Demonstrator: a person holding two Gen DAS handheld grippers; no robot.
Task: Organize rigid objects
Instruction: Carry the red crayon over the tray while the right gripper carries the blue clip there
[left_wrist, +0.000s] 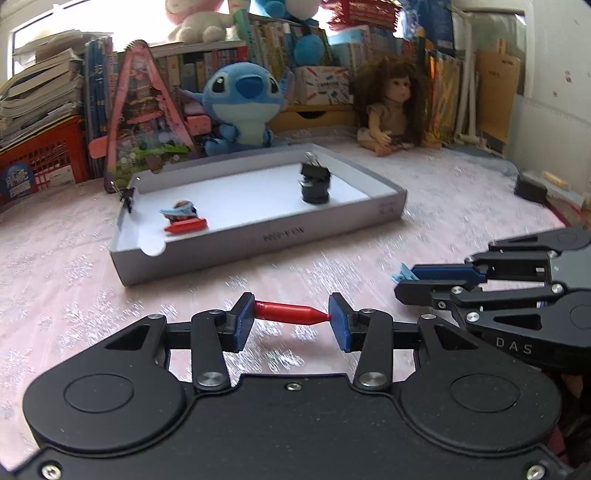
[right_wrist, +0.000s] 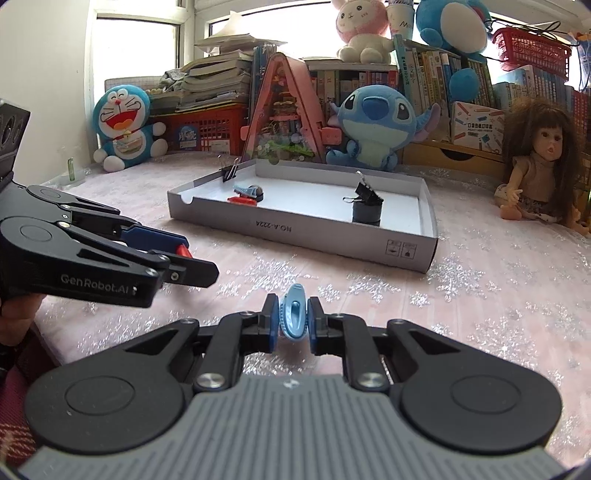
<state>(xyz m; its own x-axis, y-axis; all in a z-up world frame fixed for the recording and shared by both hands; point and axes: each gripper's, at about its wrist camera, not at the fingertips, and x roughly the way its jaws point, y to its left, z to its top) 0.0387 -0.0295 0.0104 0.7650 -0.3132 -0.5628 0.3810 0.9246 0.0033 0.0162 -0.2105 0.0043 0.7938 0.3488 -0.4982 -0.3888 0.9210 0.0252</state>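
We've got the left gripper (left_wrist: 291, 317) with its jaws closed end to end on a red bullet (left_wrist: 290, 313), flat base against one blue pad, tip against the other, held level above the pink bench (left_wrist: 74, 266). Over on the other side, the right gripper (right_wrist: 292, 320) has its jaws pinched narrow on a blue clip (right_wrist: 293, 317), standing on edge between the pads; from the left wrist view we catch just the clip's pale tip poking out of those fingers. Both grippers hover side by side, near each other but apart, short of the grey tray (right_wrist: 369, 251). In the tray we see another red bullet (right_wrist: 242, 200) lying touching a blue clip and a small dark round piece at the left end, a black binder clip (right_wrist: 229, 171) clamped on the left wall, and a second binder clip (right_wrist: 365, 194) perched on a black cylinder (right_wrist: 366, 214) toward the right end. Behind the tray sit a Stitch plush (right_wrist: 376, 122), a doll (right_wrist: 539, 162), a Doraemon plush (right_wrist: 123, 125) and a pink triangular playhouse (right_wrist: 284, 110), with books stacked along the back.
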